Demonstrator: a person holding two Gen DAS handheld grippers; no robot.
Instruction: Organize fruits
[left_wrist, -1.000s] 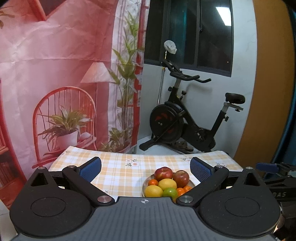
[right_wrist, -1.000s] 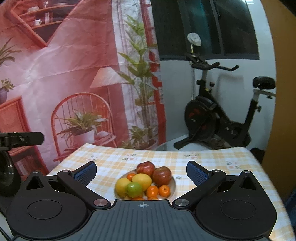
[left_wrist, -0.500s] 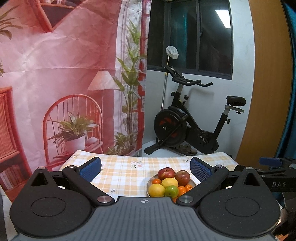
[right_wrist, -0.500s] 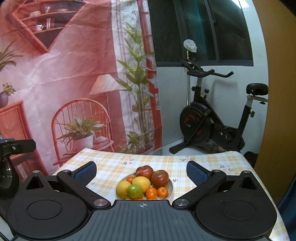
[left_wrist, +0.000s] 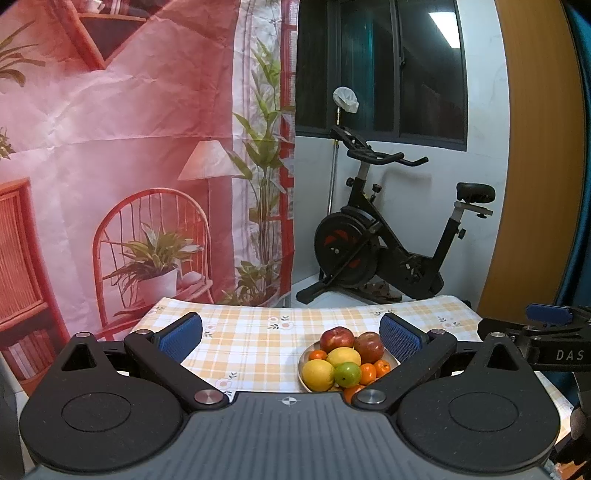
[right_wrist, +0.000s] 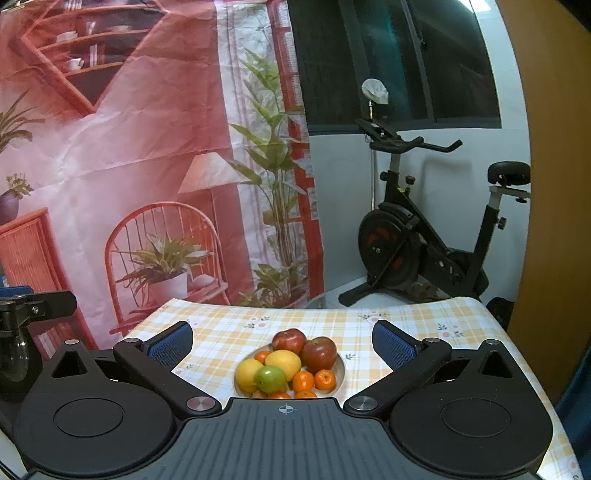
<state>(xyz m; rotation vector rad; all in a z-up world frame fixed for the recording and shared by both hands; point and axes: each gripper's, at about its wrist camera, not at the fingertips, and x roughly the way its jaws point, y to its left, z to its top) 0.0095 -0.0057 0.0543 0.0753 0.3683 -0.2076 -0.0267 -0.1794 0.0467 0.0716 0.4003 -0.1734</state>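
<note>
Yellow-checked cloth covers the tabletop (right_wrist: 406, 325), where we see a plate (right_wrist: 341, 369) heaped with fruit: two red apples (right_wrist: 319, 352), two yellow lemons (right_wrist: 282, 363), a green apple (right_wrist: 271, 378) and what look like small oranges (right_wrist: 325, 378). Our left tongs (left_wrist: 291, 334) and right tongs (right_wrist: 282, 338) both gape wide and grip nothing, held short of the plate. An exercise bike (left_wrist: 388, 243) stands behind.

Fruits (right_wrist: 284, 365) in plate (right_wrist: 341, 367) on table (right_wrist: 406, 325)
</note>
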